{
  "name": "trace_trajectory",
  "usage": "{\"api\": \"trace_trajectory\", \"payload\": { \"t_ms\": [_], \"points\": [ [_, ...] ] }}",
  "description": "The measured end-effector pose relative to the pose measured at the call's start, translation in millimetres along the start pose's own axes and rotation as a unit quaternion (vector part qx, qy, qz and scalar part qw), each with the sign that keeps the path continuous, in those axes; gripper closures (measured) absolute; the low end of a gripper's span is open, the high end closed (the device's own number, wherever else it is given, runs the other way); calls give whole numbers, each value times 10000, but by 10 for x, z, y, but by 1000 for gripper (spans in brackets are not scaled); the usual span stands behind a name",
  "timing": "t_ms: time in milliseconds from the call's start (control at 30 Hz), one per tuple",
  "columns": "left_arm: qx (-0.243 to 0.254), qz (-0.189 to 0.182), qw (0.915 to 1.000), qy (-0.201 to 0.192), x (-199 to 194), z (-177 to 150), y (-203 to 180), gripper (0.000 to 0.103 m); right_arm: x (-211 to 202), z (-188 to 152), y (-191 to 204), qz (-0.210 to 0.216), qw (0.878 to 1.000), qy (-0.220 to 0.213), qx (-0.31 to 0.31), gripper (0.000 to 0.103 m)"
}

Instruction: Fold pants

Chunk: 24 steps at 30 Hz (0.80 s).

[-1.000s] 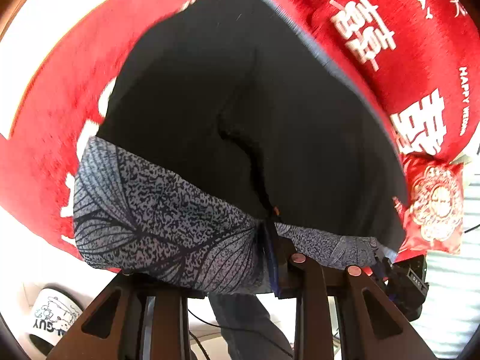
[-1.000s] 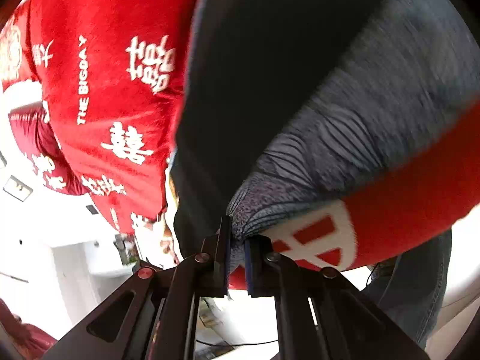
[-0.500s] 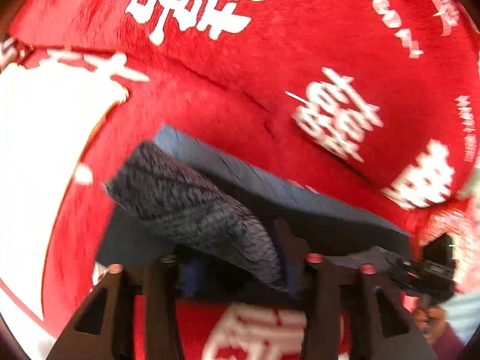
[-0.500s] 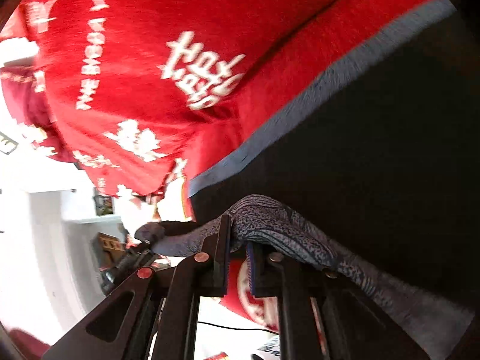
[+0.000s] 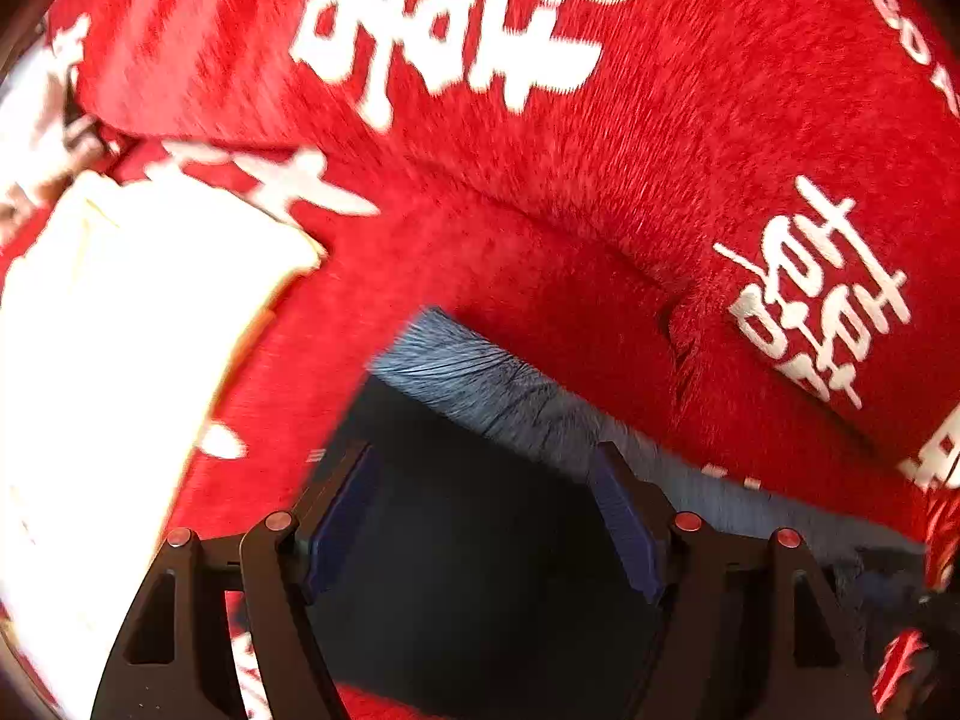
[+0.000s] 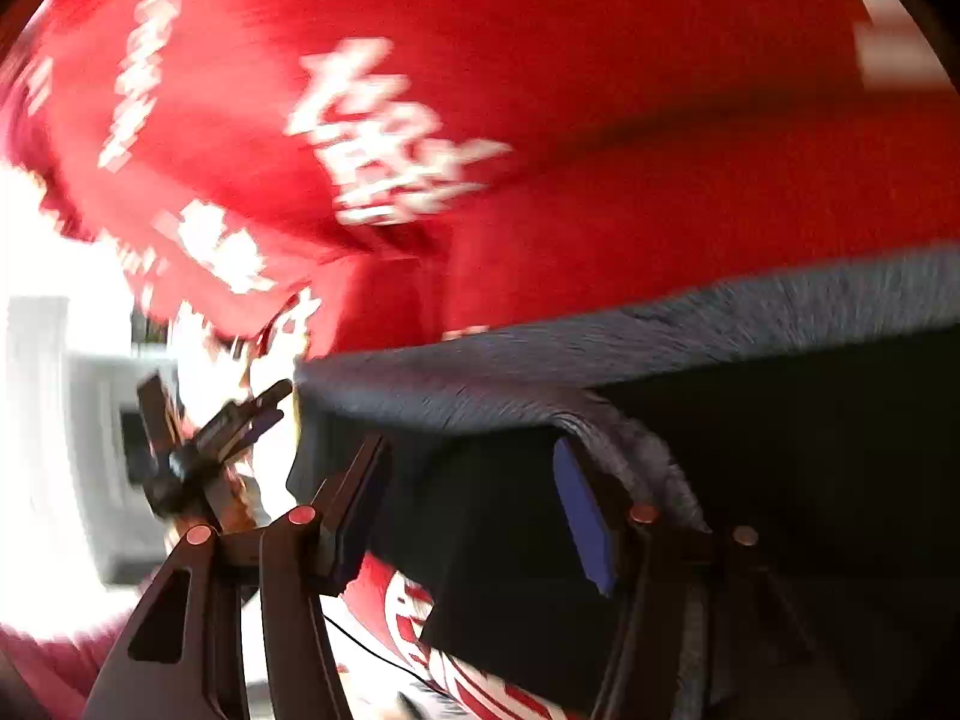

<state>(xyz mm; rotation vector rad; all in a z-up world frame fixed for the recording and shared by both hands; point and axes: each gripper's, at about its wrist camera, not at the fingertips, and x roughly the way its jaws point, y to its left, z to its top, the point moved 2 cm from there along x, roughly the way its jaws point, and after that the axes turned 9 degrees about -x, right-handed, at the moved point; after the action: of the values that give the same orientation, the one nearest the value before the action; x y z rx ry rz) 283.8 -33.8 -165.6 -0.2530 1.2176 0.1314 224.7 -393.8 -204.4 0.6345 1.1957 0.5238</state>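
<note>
Lying folded on the red blanket [image 5: 600, 210], the dark pants [image 5: 480, 570] show a grey patterned band [image 5: 480, 378] along their far edge in the left wrist view. A second ago both tongs pinched that patterned cloth and held it up above the spread dark fabric; now the cloth is down and doubled over.

The left gripper [image 5: 486, 504] has just been opening: its blue-padded fingers [image 5: 624, 516] stand spread over the dark fabric, with nothing pressed between them. The right gripper [image 6: 474, 498] has just been opening too; its fingers are apart, and a fold of the grey band [image 6: 630, 438] drapes over the outside of one finger, loose rather than pinched.

From the right wrist, the left gripper [image 6: 264, 402] shows at the pants' other corner. White lettering [image 5: 468, 30] covers the blanket.
</note>
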Motion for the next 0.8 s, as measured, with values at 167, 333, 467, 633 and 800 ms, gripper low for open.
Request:
{"api": "trace_trajectory", "payload": {
  "t_ms": [167,333,467,633,800],
  "points": [
    [526,412,9972,330,212,-329,-199,29,272,-81,338,-112,9962,560,-657,48],
    [1187,1087,9868,188,548,-643,-596,17,706,79,263,-904,9861,828,-1118,51],
    [1454,1160,9821,284,554,-735,-722,17,489,224,200,-971,9893,532,-953,51],
    [1442,1077,9828,414,283,-783,-803,17,30,193,176,-915,9933,106,-693,37],
    [1726,759,9806,538,42,-1069,-1027,17,-413,-94,50,-758,9969,-164,-136,28]
  ]
}}
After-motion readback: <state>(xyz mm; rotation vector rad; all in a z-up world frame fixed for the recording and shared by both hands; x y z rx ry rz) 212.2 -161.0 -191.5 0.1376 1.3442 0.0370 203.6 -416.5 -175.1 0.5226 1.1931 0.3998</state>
